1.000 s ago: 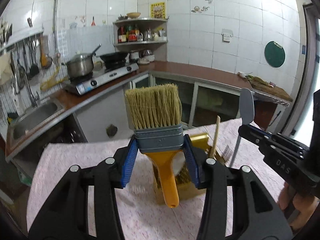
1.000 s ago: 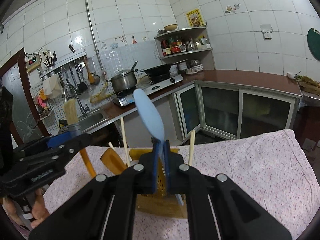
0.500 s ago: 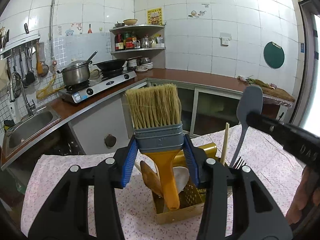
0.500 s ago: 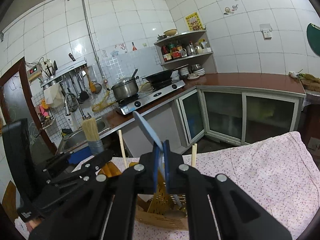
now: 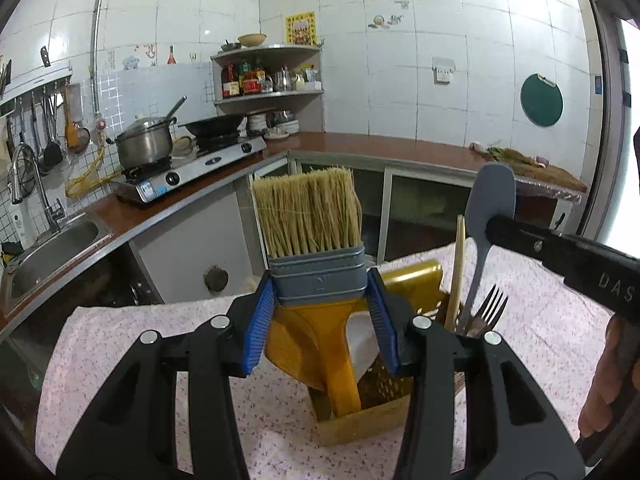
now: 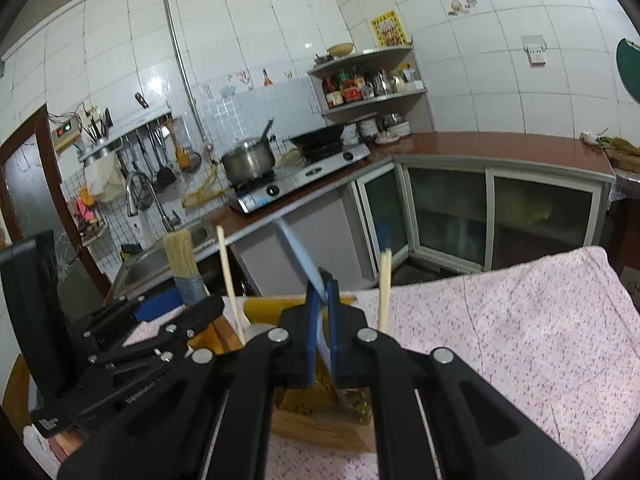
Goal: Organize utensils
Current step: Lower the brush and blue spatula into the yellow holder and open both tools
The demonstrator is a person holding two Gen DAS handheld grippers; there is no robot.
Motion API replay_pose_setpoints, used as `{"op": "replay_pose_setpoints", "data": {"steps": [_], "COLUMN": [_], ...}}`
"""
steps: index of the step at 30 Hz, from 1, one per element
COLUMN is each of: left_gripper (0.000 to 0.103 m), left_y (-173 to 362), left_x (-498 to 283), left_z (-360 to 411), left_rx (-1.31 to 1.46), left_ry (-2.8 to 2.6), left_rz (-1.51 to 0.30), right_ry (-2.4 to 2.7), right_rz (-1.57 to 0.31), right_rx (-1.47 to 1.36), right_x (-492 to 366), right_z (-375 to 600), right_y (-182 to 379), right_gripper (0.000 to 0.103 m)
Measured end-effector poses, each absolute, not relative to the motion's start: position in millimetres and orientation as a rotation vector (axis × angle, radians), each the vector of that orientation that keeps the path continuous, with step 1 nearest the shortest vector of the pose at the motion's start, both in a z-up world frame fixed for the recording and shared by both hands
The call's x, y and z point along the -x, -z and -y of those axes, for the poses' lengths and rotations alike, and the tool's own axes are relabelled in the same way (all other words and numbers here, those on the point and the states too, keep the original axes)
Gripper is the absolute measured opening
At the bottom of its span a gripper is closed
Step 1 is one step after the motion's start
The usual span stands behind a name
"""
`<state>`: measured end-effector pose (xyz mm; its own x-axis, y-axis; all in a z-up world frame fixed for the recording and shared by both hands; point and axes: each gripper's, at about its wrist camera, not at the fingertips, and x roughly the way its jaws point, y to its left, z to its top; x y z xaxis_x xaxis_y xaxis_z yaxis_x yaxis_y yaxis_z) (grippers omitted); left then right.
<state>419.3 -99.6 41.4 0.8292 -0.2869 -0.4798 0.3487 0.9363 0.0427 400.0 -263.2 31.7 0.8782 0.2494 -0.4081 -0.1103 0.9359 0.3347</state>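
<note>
Gripping the brush (image 5: 318,276) by its ribbed metal ferrule, my left gripper (image 5: 322,312) keeps it upright, straw bristles up, yellow handle down into the utensil box (image 5: 360,420). My right gripper (image 6: 323,320) pinches the smooth grey spatula (image 5: 490,208), blade up.

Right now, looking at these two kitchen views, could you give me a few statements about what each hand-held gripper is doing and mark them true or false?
1. The left hand-held gripper is clamped on a brush with its bristles pointing up. True.
2. The right hand-held gripper is empty. False: it is shut on a grey-blue spatula.
3. A fork stands in the utensil holder. True.
4. The utensil holder sits on the stove. False: it sits on the flowered tablecloth.
5. A pot stands on the stove. True.
</note>
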Motion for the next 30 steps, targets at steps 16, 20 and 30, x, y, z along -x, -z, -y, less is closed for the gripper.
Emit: {"op": "replay_pose_setpoints", "data": {"steps": [16, 20, 30], "left_gripper": [0.045, 0.045, 0.045], "left_y": [-36.3, -29.4, -32.1], "left_x": [-422.1, -419.9, -419.2], "left_z": [86.7, 89.6, 85.0], "left_rx": [-0.085, -0.111, -0.118], "left_ry": [0.391, 0.396, 0.417], "left_rz": [-0.522, -0.532, -0.554], "right_ry": [-0.190, -0.186, -0.179], "right_rz": [-0.489, -0.497, -0.495], "right_rx": [-0.273, -0.276, -0.277], "right_x": [-392.8, -390.6, -384.0], "right_z": [268.4, 270.8, 275.7], "right_y": [-21.4, -20.0, -20.6], "right_gripper": [0.005, 0.005, 0.005]}}
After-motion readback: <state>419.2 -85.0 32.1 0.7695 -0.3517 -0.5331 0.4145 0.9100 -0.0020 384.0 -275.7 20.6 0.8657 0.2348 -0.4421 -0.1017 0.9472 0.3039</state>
